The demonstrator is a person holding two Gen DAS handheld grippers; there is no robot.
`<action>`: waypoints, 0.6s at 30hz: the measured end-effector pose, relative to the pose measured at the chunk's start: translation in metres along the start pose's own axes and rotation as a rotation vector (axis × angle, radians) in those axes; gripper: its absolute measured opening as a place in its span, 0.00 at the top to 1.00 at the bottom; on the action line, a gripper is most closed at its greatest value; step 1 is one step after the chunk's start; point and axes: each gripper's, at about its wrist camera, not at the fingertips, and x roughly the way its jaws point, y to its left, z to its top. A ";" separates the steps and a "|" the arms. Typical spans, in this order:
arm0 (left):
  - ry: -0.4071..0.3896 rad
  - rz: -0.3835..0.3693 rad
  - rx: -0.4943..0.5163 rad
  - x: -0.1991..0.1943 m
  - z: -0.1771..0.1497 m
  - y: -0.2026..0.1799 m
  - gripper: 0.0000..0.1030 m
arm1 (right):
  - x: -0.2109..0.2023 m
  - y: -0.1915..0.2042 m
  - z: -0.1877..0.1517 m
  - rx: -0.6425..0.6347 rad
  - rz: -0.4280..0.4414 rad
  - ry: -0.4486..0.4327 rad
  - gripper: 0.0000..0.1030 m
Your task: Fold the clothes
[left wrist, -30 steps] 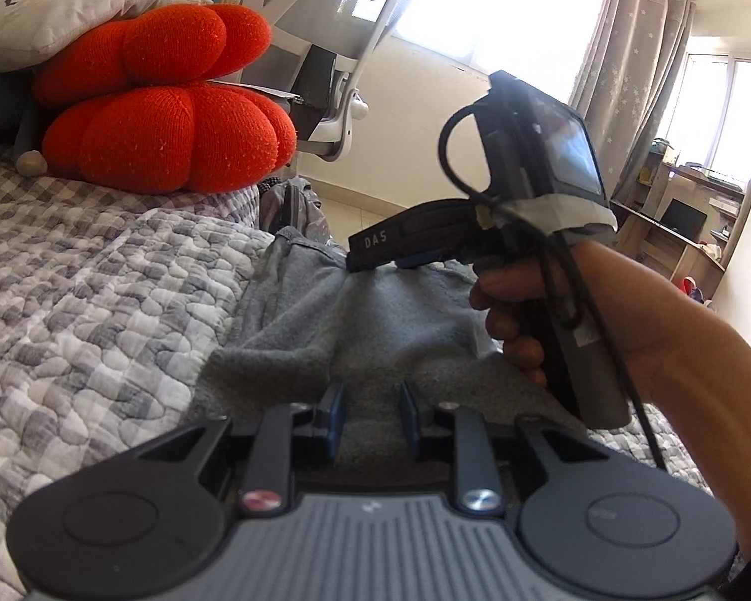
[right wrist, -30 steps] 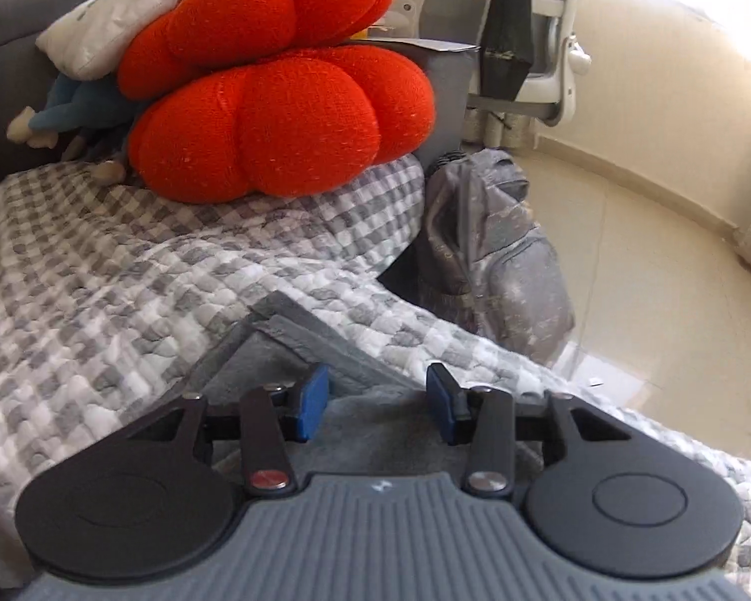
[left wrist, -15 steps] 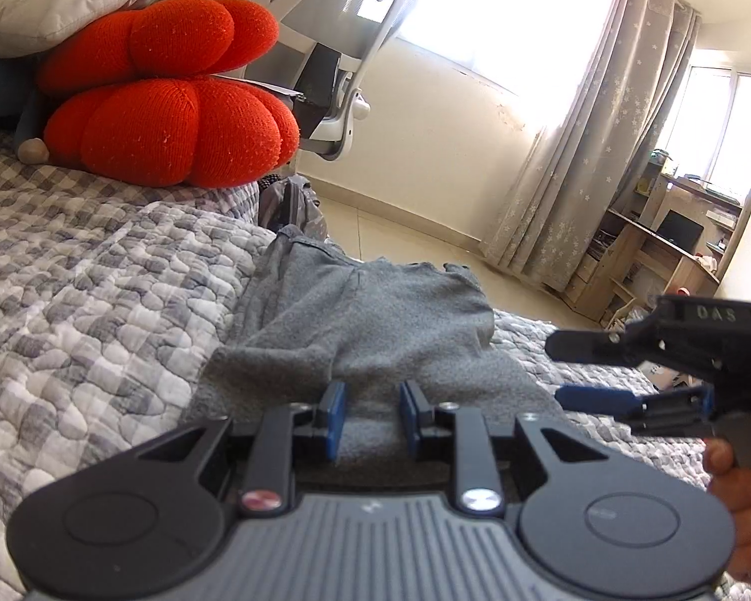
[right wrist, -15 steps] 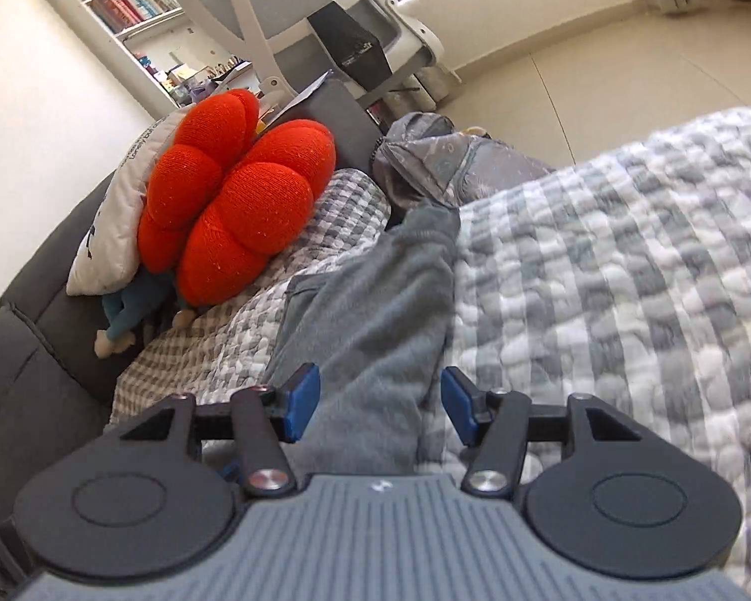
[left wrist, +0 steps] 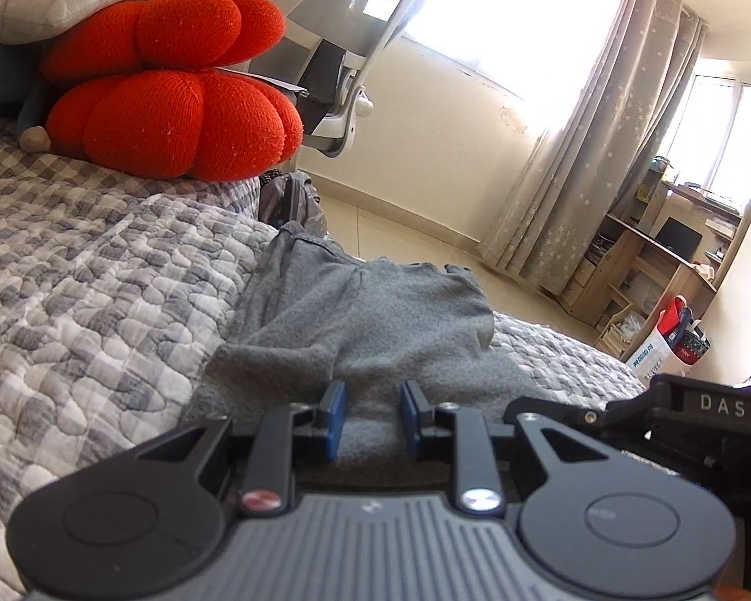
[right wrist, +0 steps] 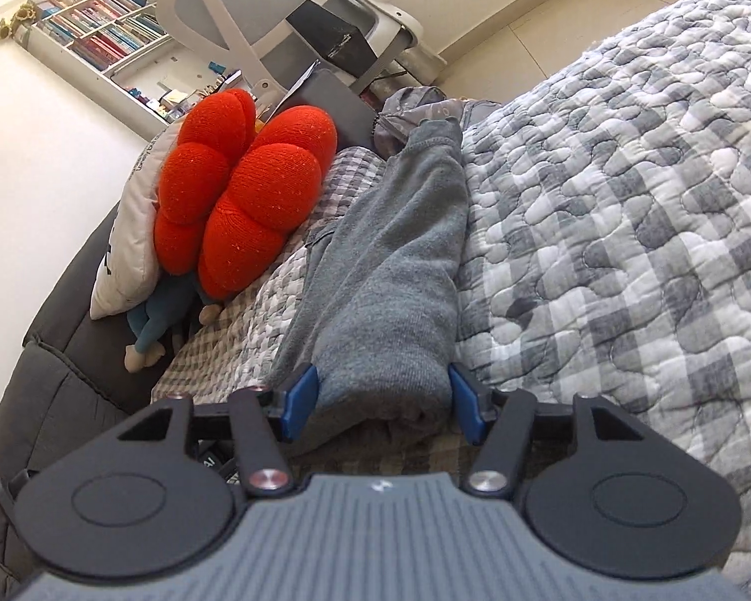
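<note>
A grey fleece garment (left wrist: 375,310) lies folded lengthwise on the checked quilt (left wrist: 100,300), running away toward the bed's far edge. My left gripper (left wrist: 373,415) is at its near end, blue pads shut on a fold of the fabric. In the right wrist view the same garment (right wrist: 395,260) is a long narrow strip. My right gripper (right wrist: 383,400) straddles its thick folded near end with jaws wide; the pads flank the fabric without visibly squeezing it. The right gripper's black body (left wrist: 716,408) shows at the lower right of the left wrist view, close beside my left gripper.
A red knitted cushion (right wrist: 240,190), a white pillow (right wrist: 130,245) and a blue plush toy (right wrist: 150,330) are piled against the dark headboard. A grey backpack (left wrist: 295,200) and an office chair (right wrist: 285,15) stand past the bed's edge. Curtains (left wrist: 601,150) and a desk (left wrist: 666,270) are at the right.
The right gripper swung from in front of the left camera down to its lower right, rolled over, and opened wider around the garment's folded end. The left gripper stayed put, grip unchanged.
</note>
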 end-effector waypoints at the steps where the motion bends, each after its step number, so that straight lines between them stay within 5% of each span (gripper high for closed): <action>1: 0.000 -0.002 -0.005 0.000 0.000 0.001 0.76 | 0.001 0.002 -0.002 -0.016 -0.012 -0.011 0.45; 10: 0.034 -0.008 -0.097 -0.015 0.007 0.014 0.75 | -0.007 0.013 -0.003 -0.085 -0.068 -0.027 0.63; 13: 0.049 -0.047 -0.205 -0.052 -0.001 0.032 0.53 | -0.036 0.022 -0.005 -0.103 -0.047 -0.061 0.63; 18: 0.108 -0.121 -0.327 -0.101 -0.021 0.049 0.53 | -0.096 0.002 -0.016 -0.067 -0.052 -0.079 0.63</action>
